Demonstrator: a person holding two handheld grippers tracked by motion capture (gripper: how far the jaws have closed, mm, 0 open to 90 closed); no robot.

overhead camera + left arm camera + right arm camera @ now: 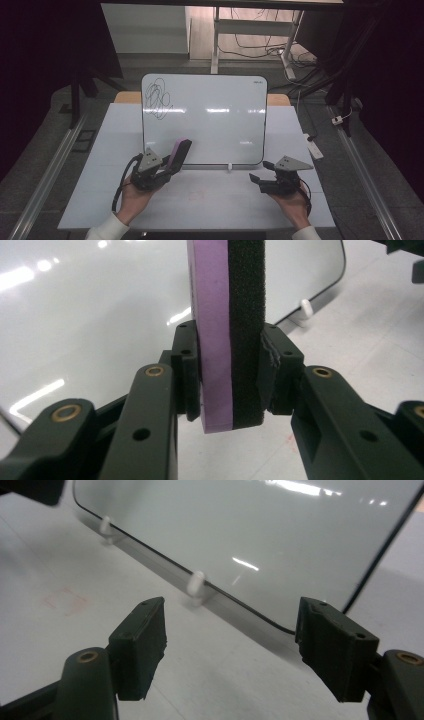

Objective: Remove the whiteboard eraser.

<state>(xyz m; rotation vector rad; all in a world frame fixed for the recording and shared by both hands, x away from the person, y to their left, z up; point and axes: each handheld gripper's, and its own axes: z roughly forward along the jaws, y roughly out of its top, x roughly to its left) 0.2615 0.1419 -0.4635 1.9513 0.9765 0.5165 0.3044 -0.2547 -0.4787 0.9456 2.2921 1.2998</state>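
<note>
Hands come first, two of them, entering from the bottom edge of the high view, each carrying one tool. The left tool (167, 167) sits in the lower left of centre and is clenched on the eraser (179, 152); in the left gripper view both pads press flat against its sides, one on the purple half and one on the black felt half (245, 335). There is one eraser. Its long axis runs up and slightly to the right in the high view, its far end leaning over the lower edge of the whiteboard (210, 110), and in the left gripper view it stands straight up between the jaws, with its lower end poking out below the pads.

The right tool (260, 172) lies in the lower right of centre and points toward the left of the frame. Its jaws stand apart with nothing between them; in the right gripper view bare desk (60, 570) shows in the gap.

Beyond the tools lies the one whiteboard, flat on the white desk in the middle of the frame, long side across. Two small white pegs (196, 584) show at its near edge in the right gripper view. One black scribble (158, 98) marks its upper left corner, well apart from the eraser.
</note>
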